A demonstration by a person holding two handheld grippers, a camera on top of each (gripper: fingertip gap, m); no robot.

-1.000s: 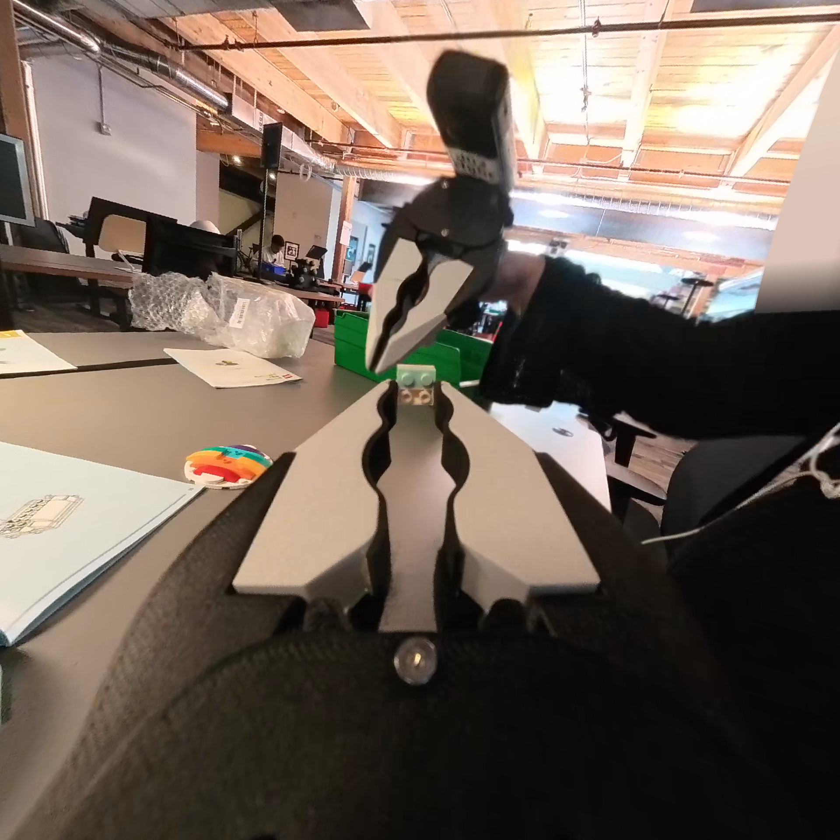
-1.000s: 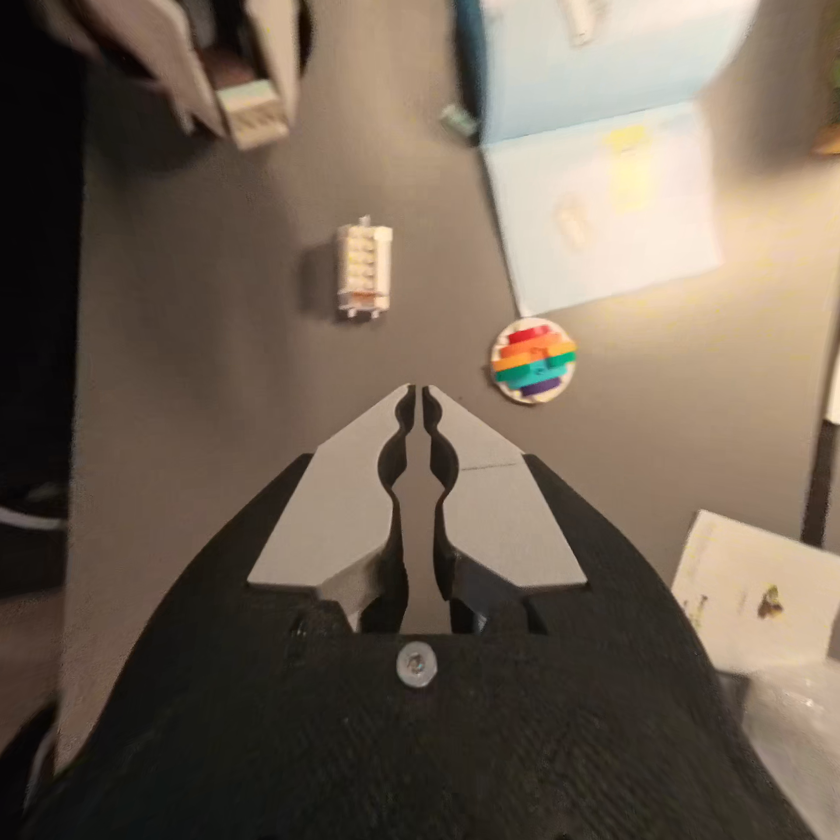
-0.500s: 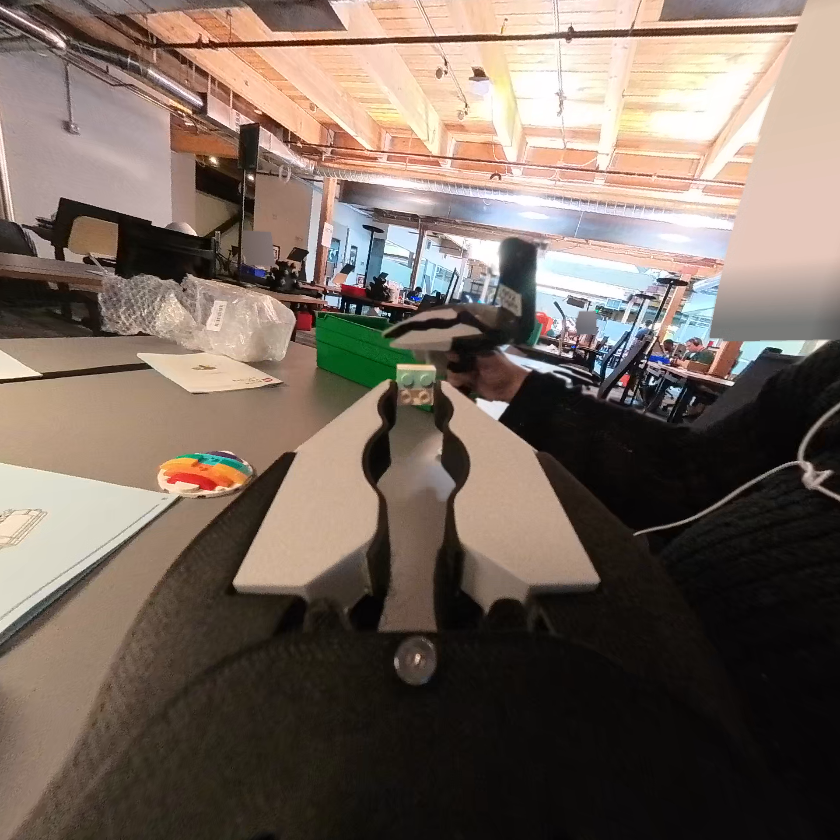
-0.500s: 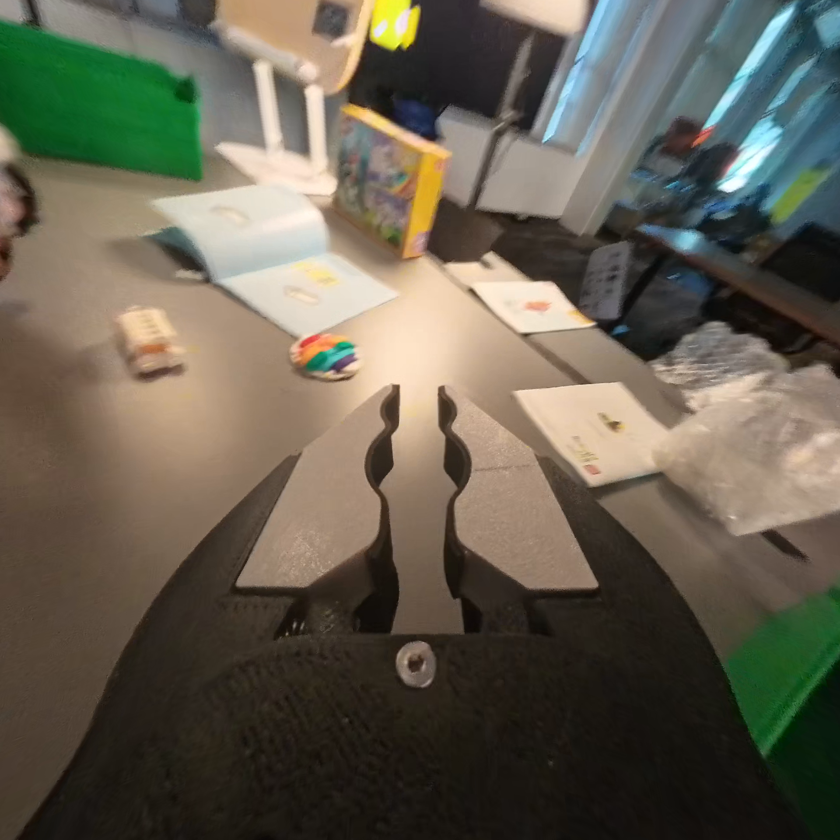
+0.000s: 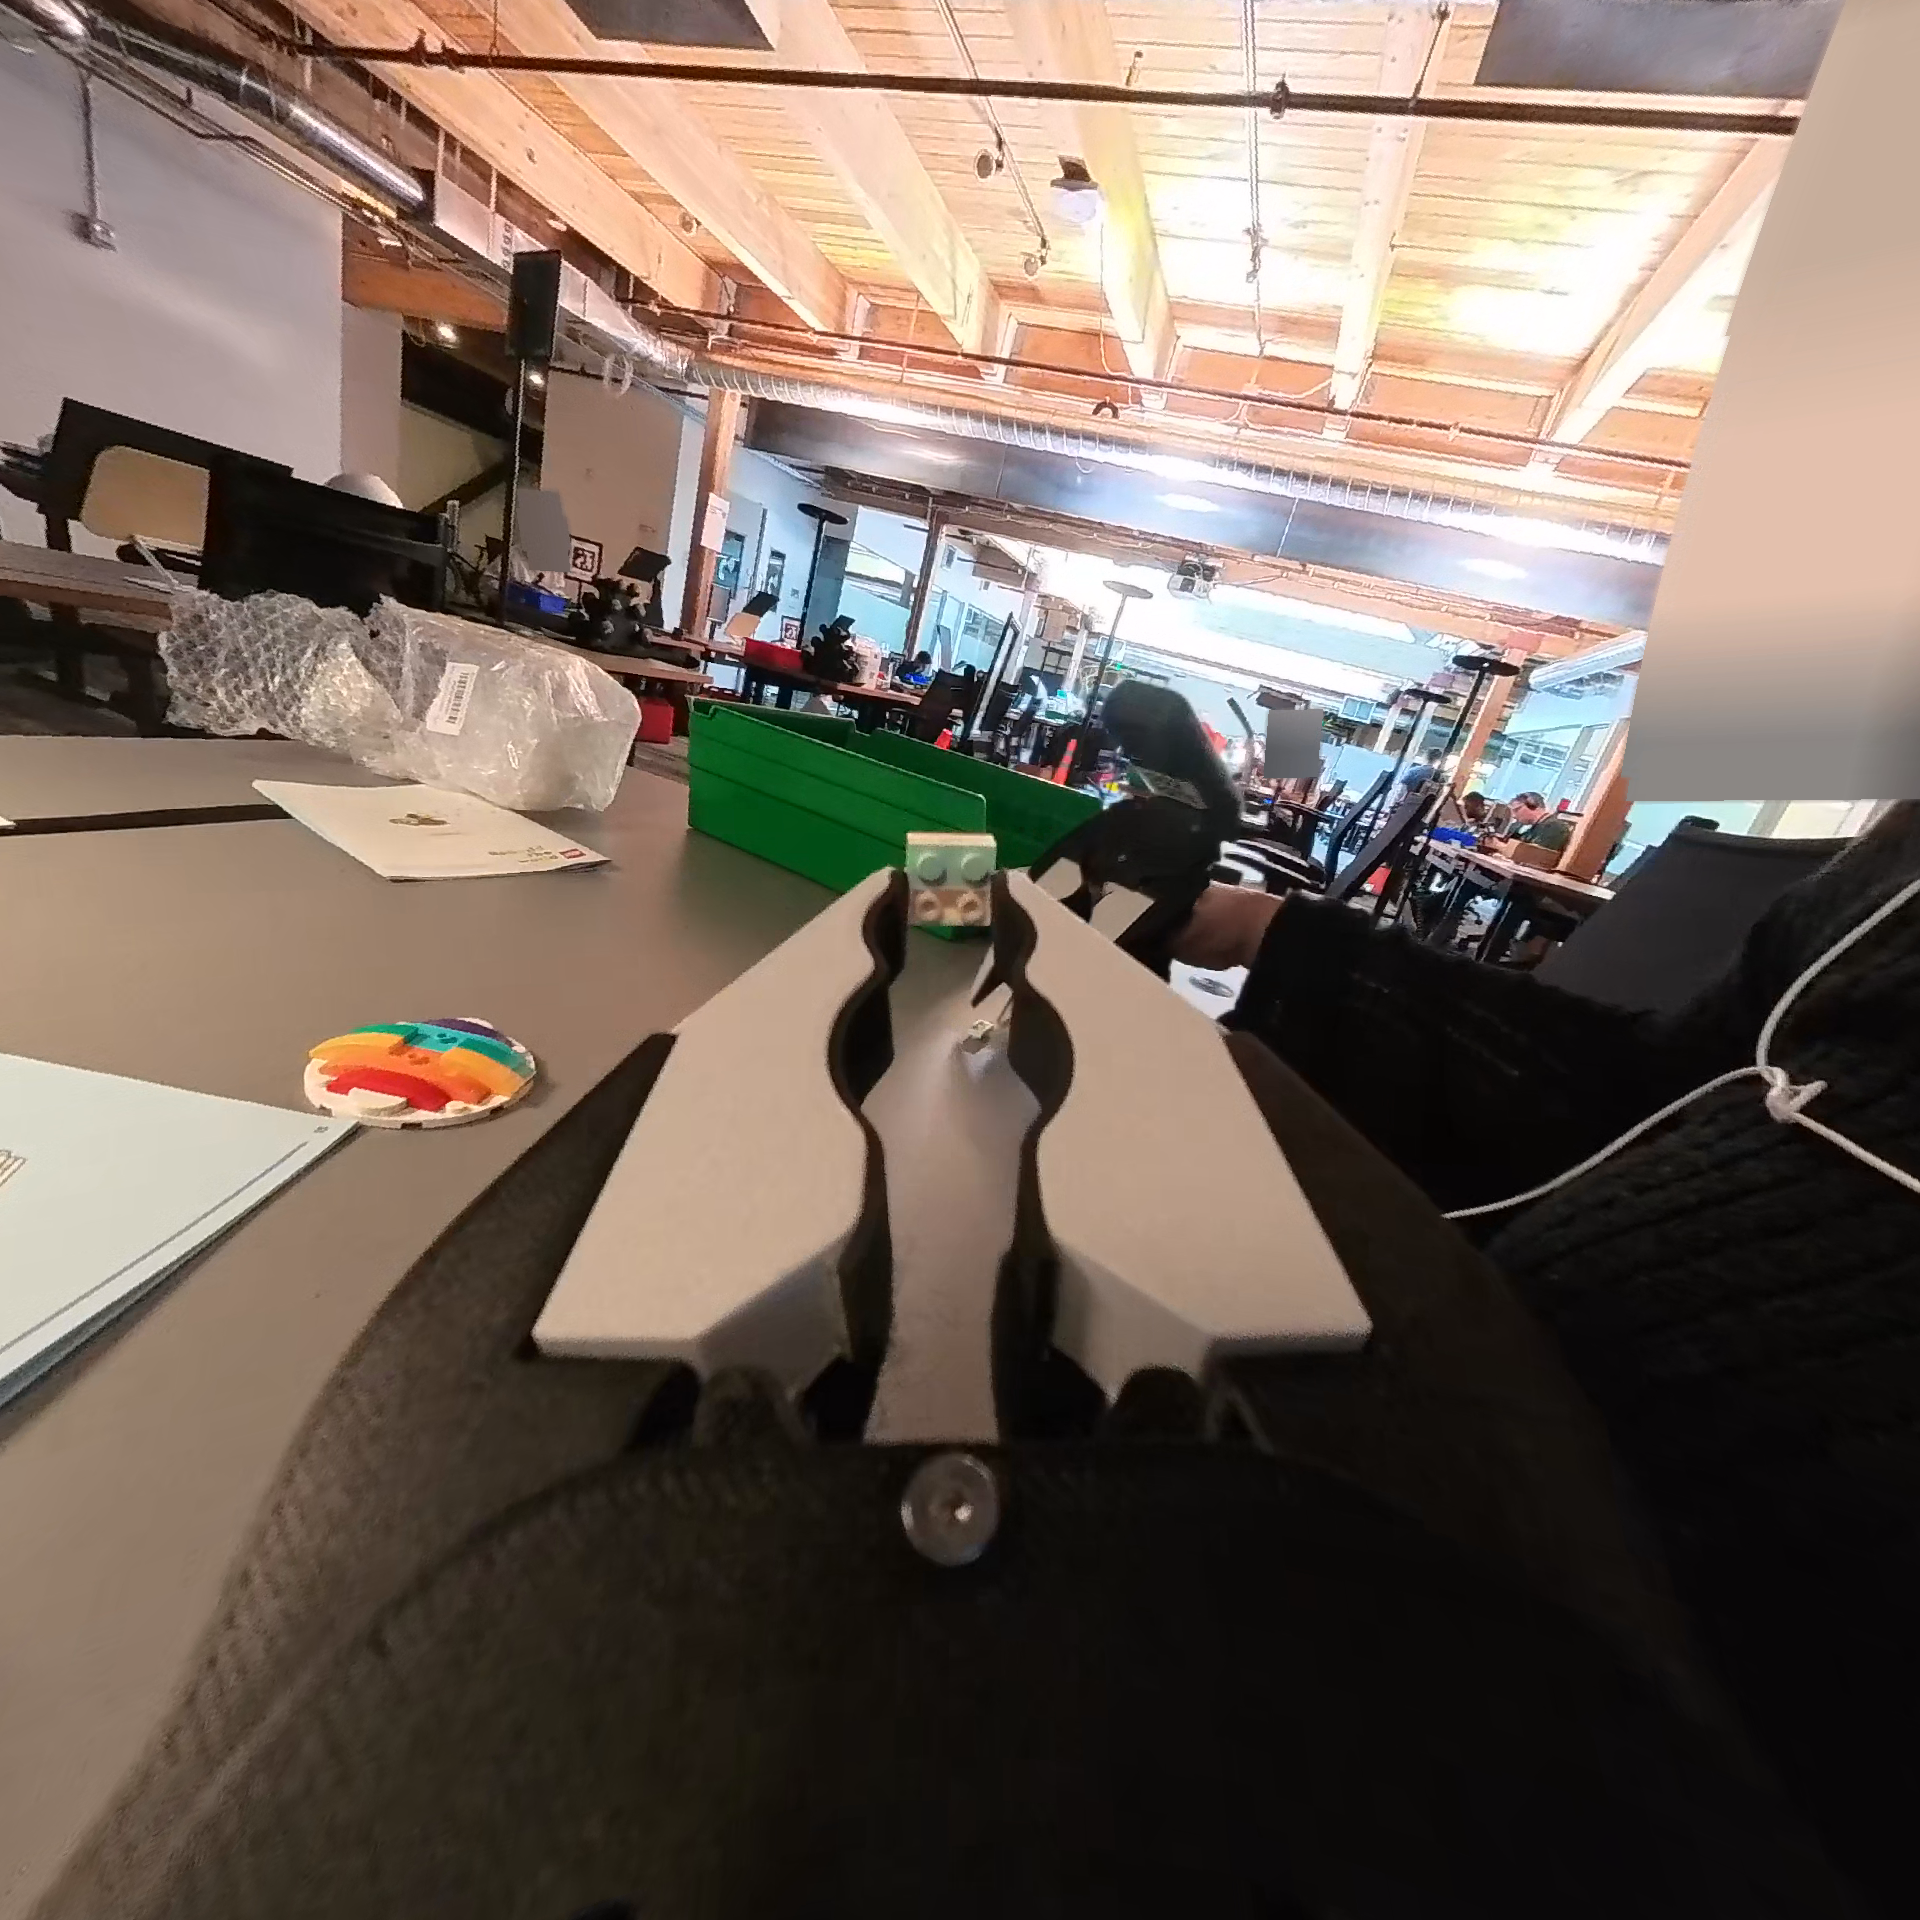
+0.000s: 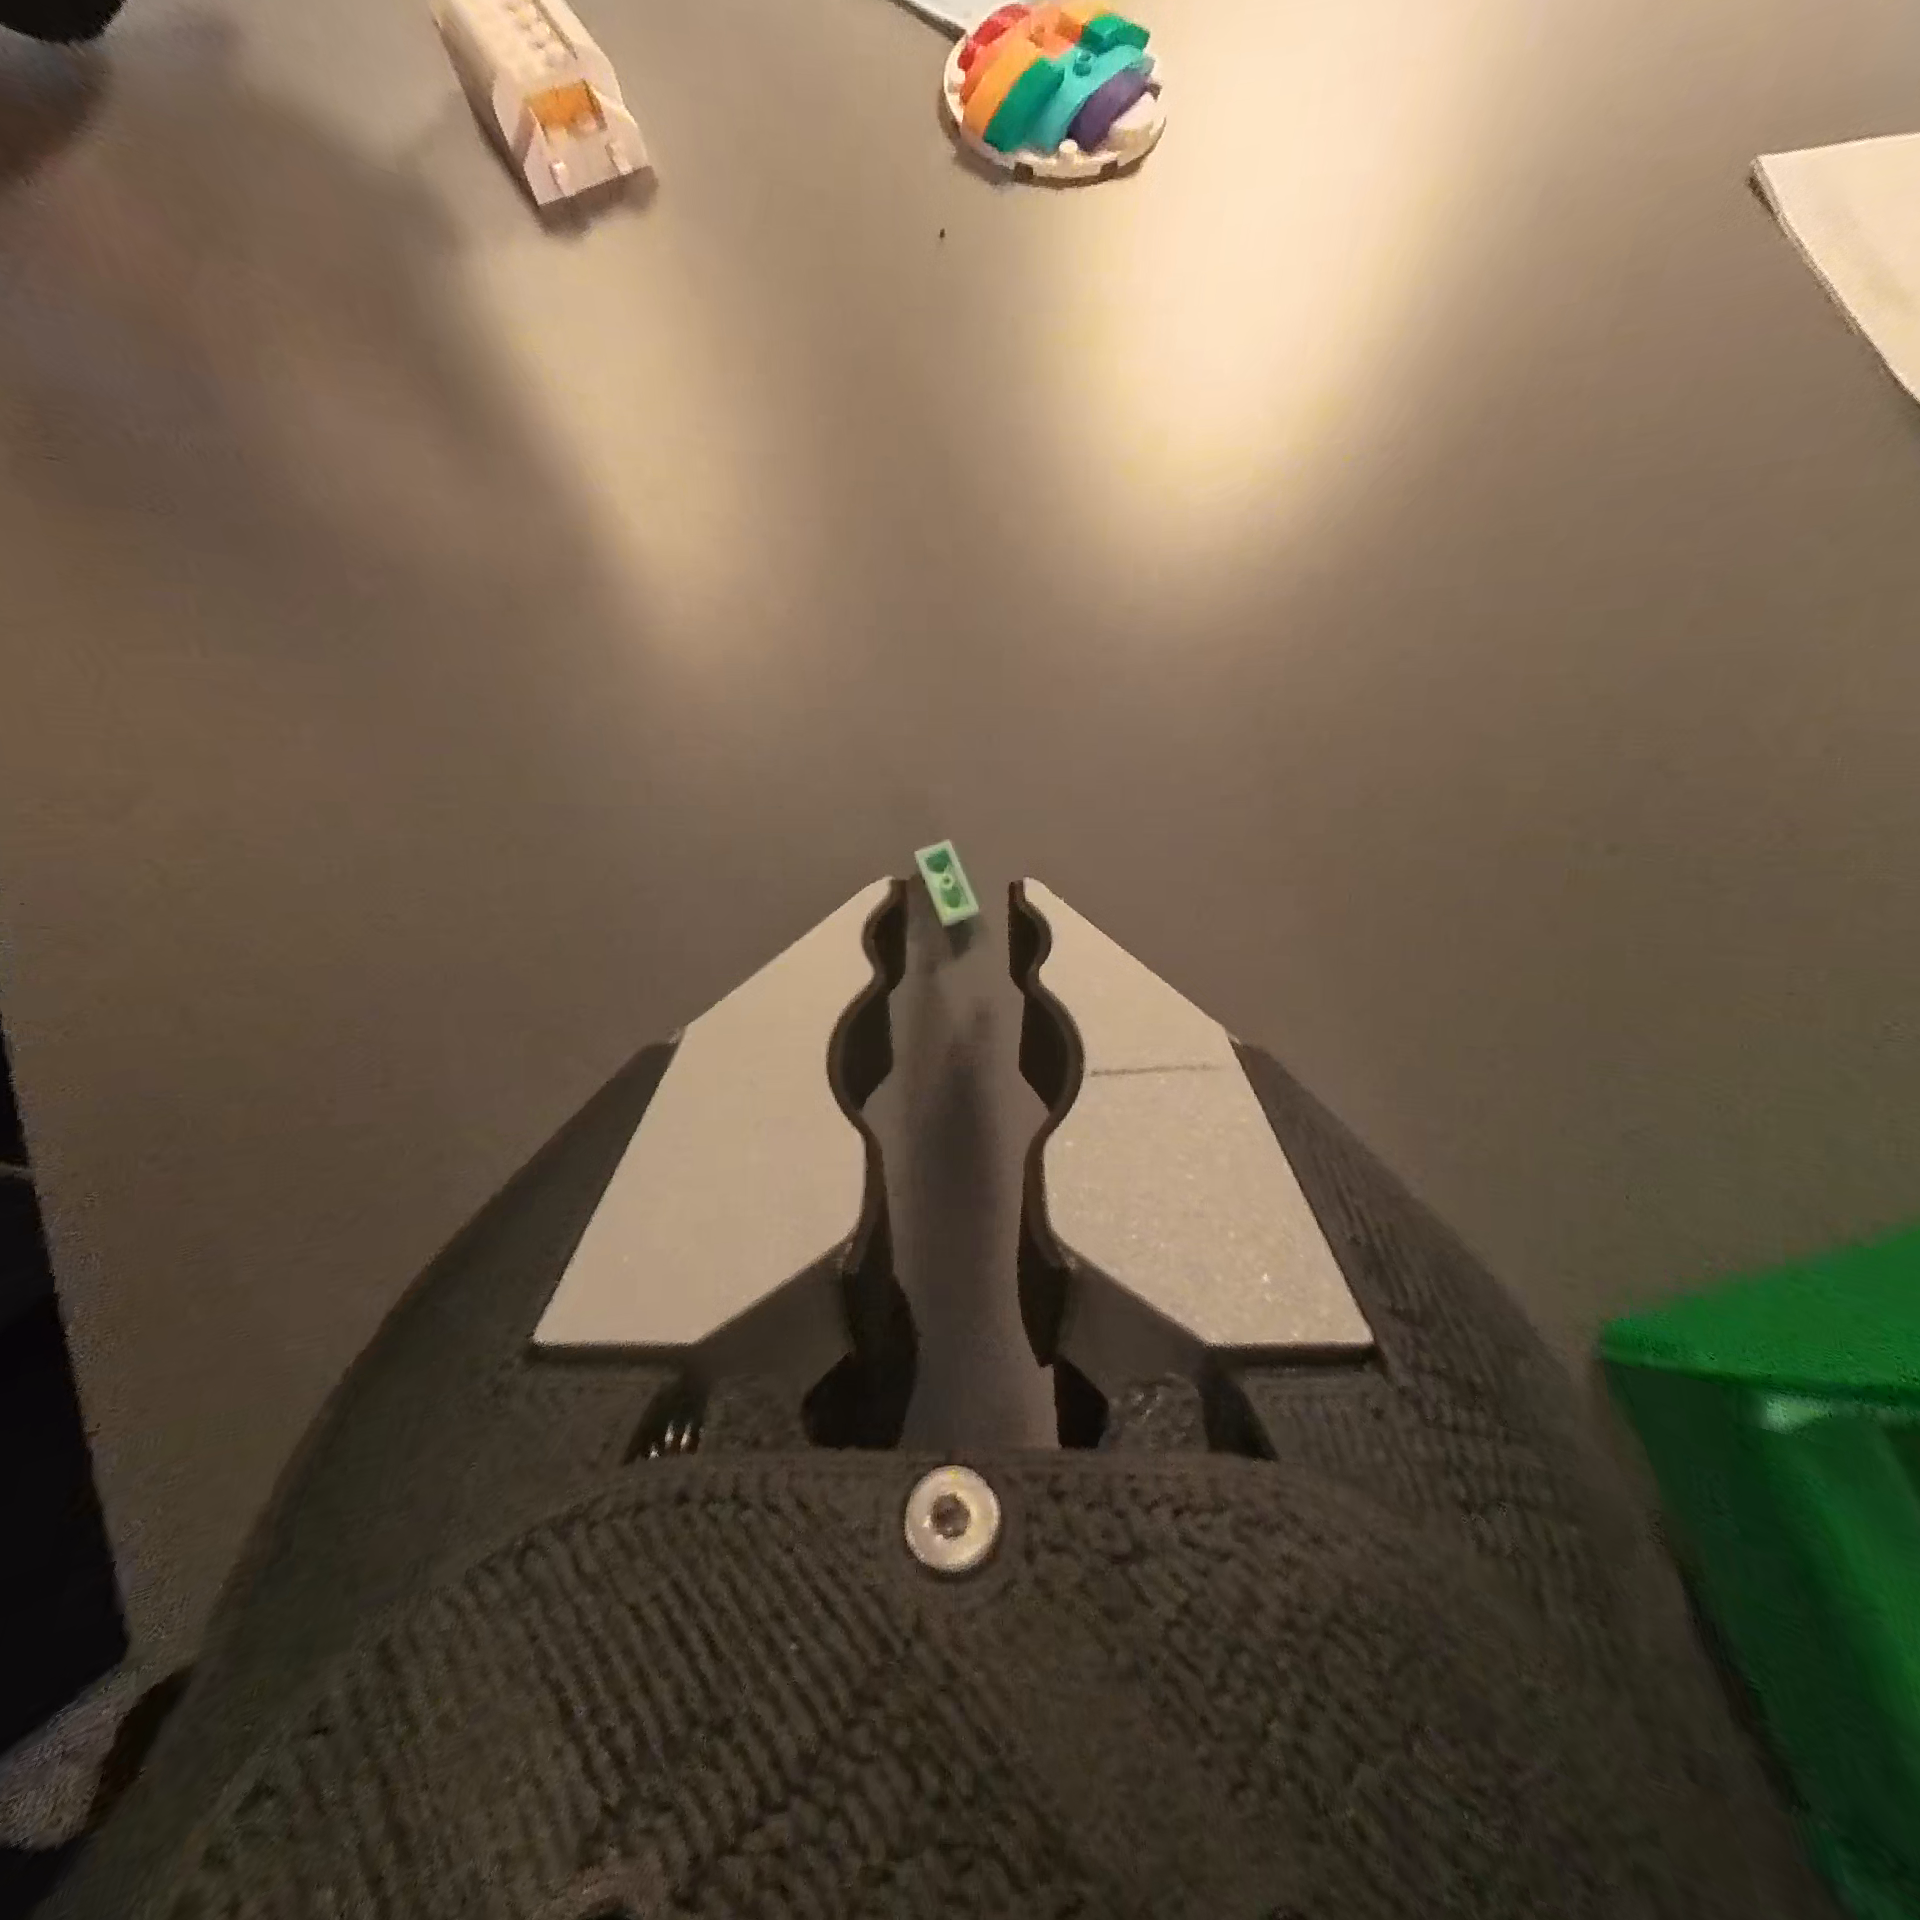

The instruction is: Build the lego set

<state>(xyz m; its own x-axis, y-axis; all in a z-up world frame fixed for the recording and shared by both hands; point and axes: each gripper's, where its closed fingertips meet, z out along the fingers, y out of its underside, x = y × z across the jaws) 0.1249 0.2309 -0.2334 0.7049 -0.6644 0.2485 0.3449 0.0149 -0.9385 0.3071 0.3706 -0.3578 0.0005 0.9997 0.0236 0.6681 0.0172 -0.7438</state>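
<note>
My left gripper (image 5: 950,883) is shut on a small stack of a mint-green plate on a tan plate (image 5: 948,879), held above the grey table (image 5: 260,935). My right gripper (image 6: 954,891) is open and low over the table. A tiny green plate (image 6: 948,894) lies between its fingertips, close to the left one and not gripped. In the left wrist view the right gripper (image 5: 995,987) points down at that plate (image 5: 977,1037), just past my left fingers. A white lego build (image 6: 540,104) lies far ahead on the left.
A rainbow lego disc (image 5: 421,1070) (image 6: 1051,94) lies on the table. A green bin (image 5: 831,800) (image 6: 1787,1455) stands by the right gripper. A light blue instruction booklet (image 5: 104,1195), a white leaflet (image 5: 436,842) and a bubble-wrap bag (image 5: 416,707) lie to the left.
My right gripper came down from its raised position to the table, opened wider and now straddles the tiny green plate. My left gripper keeps holding the mint and tan stack.
</note>
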